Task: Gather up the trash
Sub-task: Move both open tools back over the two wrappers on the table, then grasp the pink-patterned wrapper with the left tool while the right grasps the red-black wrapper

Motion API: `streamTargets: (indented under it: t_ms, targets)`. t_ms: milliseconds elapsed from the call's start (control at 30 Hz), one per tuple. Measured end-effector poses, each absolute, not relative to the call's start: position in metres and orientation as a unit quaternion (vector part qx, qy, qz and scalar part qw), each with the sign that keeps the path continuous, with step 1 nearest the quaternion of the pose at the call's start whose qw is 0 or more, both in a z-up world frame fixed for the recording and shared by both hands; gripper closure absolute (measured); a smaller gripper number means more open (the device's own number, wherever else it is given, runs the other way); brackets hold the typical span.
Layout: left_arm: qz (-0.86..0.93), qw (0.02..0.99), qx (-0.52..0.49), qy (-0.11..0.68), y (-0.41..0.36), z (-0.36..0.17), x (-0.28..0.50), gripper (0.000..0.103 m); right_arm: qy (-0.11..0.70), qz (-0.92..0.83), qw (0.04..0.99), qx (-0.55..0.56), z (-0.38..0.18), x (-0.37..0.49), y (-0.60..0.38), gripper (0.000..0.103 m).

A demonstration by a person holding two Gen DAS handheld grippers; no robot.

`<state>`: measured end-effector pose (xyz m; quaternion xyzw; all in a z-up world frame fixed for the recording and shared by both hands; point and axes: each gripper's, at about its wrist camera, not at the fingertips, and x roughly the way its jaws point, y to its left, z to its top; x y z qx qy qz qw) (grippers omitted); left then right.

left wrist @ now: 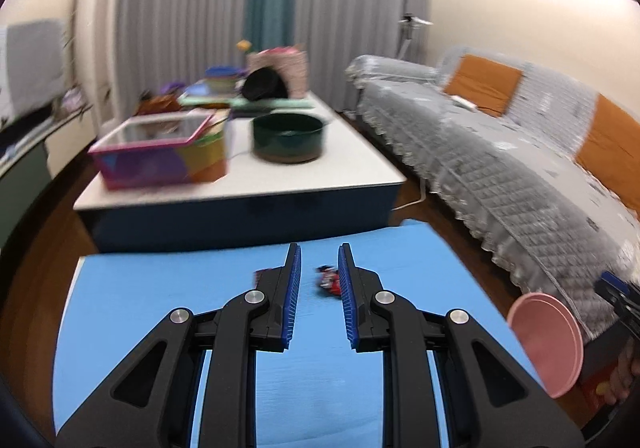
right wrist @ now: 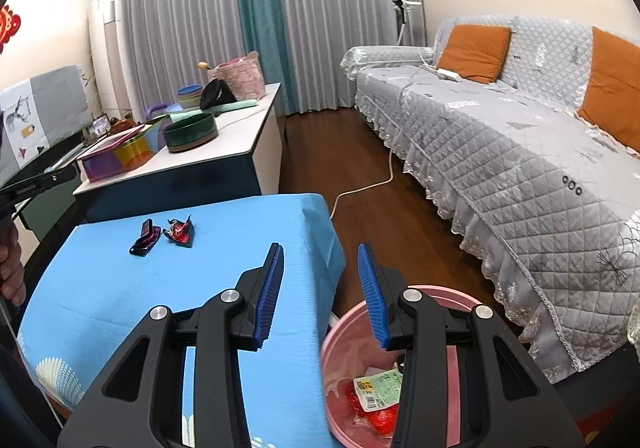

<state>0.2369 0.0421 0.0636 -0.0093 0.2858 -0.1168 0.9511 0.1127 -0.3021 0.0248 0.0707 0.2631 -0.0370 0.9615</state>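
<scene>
Crumpled red-and-black foil wrapper (left wrist: pixel 329 280) lies on the blue-covered table (left wrist: pixel 160 308), dead ahead of the left gripper (left wrist: pixel 319 260), just past its fingertips and slightly toward the right pad. Second piece, a flattened dark purple-red wrapper (right wrist: pixel 145 238), sits just beside it on the left; from the left wrist view it is mostly hidden behind the left finger. Its long axis runs diagonally away from that gripper. Left gripper jaws are parted, nothing between them. Right gripper (right wrist: pixel 320 260) is also parted and empty, hanging over the table edge and the pink plastic bin (right wrist: pixel 344 328) below, which holds trash. Left hand looks nearer to both wrappers. Nothing blocks the approach; wrappers lie flat, so pinching thin foil may slip.
</scene>
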Motion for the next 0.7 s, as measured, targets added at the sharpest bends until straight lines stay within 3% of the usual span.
streamTargets:
  t_ms: [167,700]
  targets:
    - [-0.101,0.946,-0.008,0.309,0.063,0.04,0.259,0.083,0.267,-0.012,0.961,0.075,0.023,0.127,-0.281,0.076]
    - [-0.128,0.929,-0.011,0.348,0.072,-0.028,0.305,0.083,0.274,0.07,0.955,0.089,0.022,0.193,-0.208,0.076]
